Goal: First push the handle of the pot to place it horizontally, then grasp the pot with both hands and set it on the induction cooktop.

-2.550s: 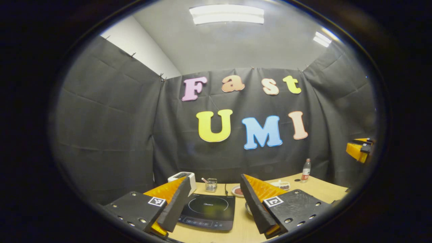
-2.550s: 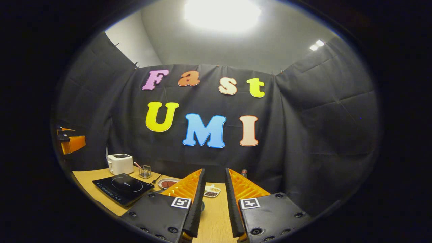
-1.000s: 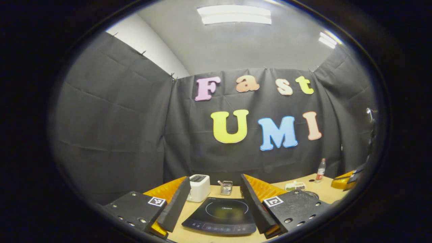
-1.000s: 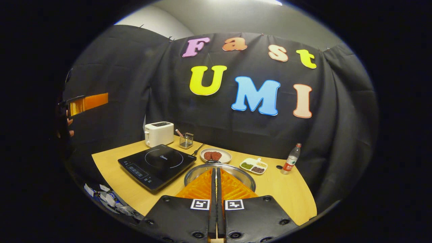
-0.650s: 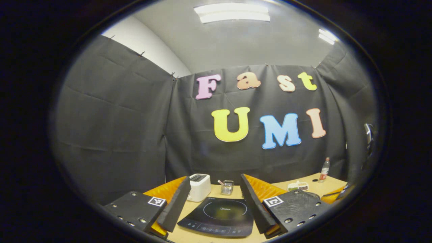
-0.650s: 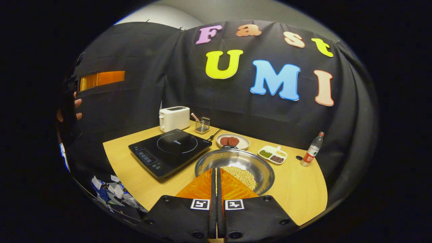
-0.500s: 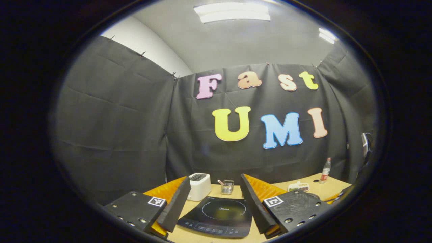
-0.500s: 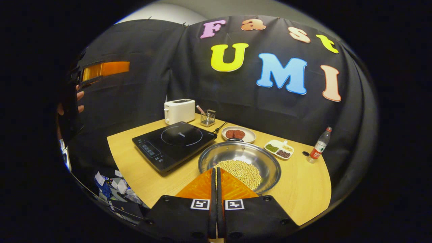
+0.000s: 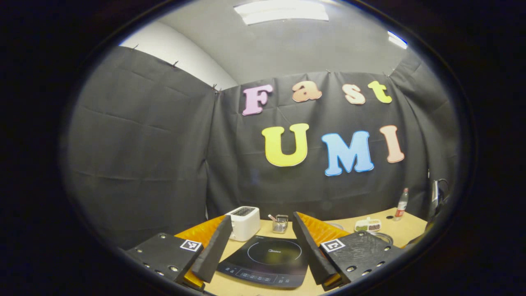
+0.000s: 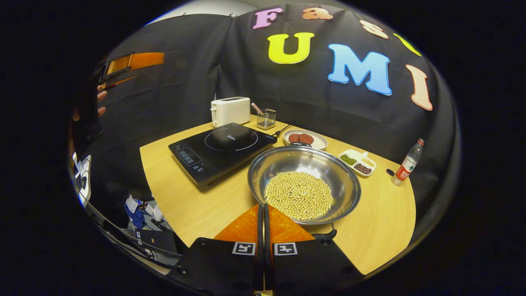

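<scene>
In the right gripper view, the left gripper (image 10: 131, 61) hangs high at the far left, with part of the hand (image 10: 100, 98) that holds it beside it. Below it, past the table edge, lies clutter on the floor (image 10: 141, 207). On the light wooden table (image 10: 189, 205) come next a white toaster (image 10: 230, 110), a flat black induction cooktop (image 10: 222, 150) and a small wire basket (image 10: 266, 118). Just right of the cooktop and apart from it sits the round shiny steel pot (image 10: 305, 185), holding a bed of pale beans (image 10: 298, 195); one dark handle (image 10: 324, 235) shows at its near rim. The right gripper (image 10: 263, 213) is clenched on nothing, its tips over that near rim. Farther right are a white plate with dark red patties (image 10: 305, 139), a divided white dish (image 10: 357, 162) and a clear plastic bottle (image 10: 407, 162).

The left gripper view shows that gripper (image 9: 257, 242) released, fingers wide apart, hovering above the cooktop (image 9: 267, 261), with the pot's rim (image 9: 384, 236) barely visible at right.
</scene>
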A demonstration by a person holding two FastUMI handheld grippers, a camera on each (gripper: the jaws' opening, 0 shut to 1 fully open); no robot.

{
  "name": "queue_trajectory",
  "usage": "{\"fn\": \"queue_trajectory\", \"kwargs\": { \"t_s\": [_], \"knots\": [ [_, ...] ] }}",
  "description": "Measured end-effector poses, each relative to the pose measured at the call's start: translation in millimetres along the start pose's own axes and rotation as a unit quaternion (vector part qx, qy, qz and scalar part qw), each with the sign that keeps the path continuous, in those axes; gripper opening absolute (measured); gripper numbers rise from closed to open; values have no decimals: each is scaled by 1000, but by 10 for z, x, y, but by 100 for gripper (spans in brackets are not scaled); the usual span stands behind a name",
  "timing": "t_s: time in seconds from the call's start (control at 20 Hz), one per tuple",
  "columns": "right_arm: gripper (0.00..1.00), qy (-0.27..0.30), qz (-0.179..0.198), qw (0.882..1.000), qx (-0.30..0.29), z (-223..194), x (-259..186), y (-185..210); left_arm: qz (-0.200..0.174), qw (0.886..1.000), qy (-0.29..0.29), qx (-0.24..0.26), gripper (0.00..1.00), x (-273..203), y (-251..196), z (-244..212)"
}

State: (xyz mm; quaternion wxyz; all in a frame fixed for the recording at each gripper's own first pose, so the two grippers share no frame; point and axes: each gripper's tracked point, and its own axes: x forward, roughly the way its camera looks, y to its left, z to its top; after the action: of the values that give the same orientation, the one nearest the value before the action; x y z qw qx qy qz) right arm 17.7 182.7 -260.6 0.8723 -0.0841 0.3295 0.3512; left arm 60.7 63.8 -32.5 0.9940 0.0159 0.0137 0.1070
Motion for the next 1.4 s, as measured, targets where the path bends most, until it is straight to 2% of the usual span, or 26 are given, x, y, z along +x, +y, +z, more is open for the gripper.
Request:
{"fn": "queue_trajectory", "kwargs": {
  "t_s": [0.35, 0.5, 0.6, 0.65, 0.9, 0.95, 1.1, 1.3, 1.4],
  "knots": [
    [2, 41, 10, 999, 26, -254, 198, -46, 2, 1000, 2, 14, 87, 39, -37, -13],
    [2, 59, 6, 998, 33, -352, 274, -103, 4, 1000, 7, 15, 89, 56, -42, -34],
    [0, 68, 1, 997, 36, -421, 288, -150, 4, 1000, 9, 14, 87, 80, -58, -57],
    [0, 71, -2, 997, 38, -448, 306, -169, 4, 1000, 10, 14, 89, 92, -72, -67],
    [0, 80, -9, 995, 58, -513, 309, -253, 0, 1000, 10, 18, 87, 151, -131, -64],
    [2, 81, -11, 995, 60, -528, 304, -262, -1, 1000, 10, 18, 87, 159, -141, -67],
    [0, 84, -23, 995, 51, -561, 279, -327, -4, 1000, 10, 17, 87, 215, -203, -59],
    [5, 85, -31, 994, 64, -584, 252, -429, -9, 1000, 8, 17, 87, 270, -272, -63],
    [2, 85, -38, 993, 70, -600, 246, -498, -12, 1000, 9, 15, 87, 308, -334, -80]
  ]
}}
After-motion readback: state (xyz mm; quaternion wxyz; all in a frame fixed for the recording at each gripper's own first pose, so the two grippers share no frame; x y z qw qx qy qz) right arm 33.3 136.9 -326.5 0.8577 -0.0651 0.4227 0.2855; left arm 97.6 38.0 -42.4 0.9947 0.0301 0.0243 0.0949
